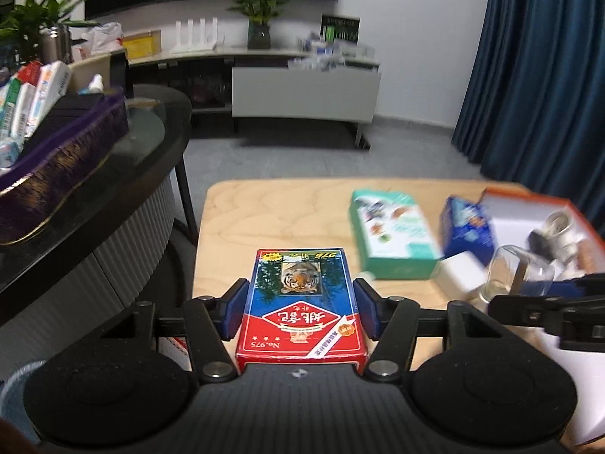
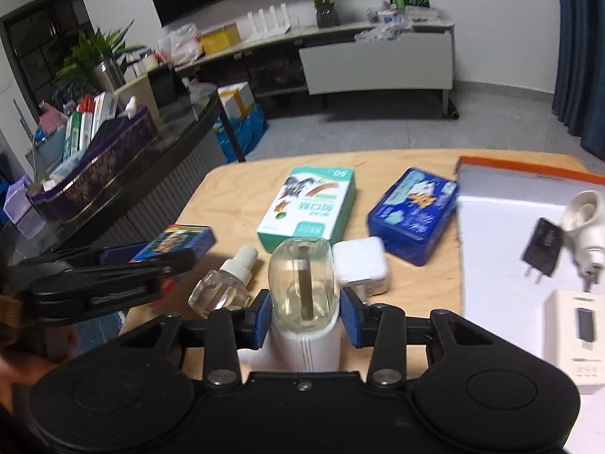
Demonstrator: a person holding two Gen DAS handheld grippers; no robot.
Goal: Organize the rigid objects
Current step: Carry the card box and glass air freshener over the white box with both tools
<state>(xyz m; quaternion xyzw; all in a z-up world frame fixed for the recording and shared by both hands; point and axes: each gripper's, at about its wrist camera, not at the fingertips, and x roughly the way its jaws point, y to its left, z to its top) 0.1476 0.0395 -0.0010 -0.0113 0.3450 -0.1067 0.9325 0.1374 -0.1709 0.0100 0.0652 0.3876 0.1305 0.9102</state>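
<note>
My left gripper (image 1: 300, 304) is shut on a red and blue playing-card box (image 1: 300, 295) with a tiger picture, held above the wooden table (image 1: 264, 212). The box's far end (image 2: 177, 242) shows at the left of the right wrist view. My right gripper (image 2: 306, 316) is shut on a clear glass bottle with a white base (image 2: 302, 283), its blue pads pressing both sides. In the left wrist view the bottle (image 1: 518, 268) appears blurred at the right.
On the table lie a green box (image 2: 308, 204), a blue packet (image 2: 414, 213), a white charger cube (image 2: 361, 265) and a small clear bottle with a white cap (image 2: 227, 283). An orange-rimmed white tray (image 2: 491, 234) at right holds plugs and a white box (image 2: 578, 344). A black counter with a purple basket (image 1: 68, 159) stands left.
</note>
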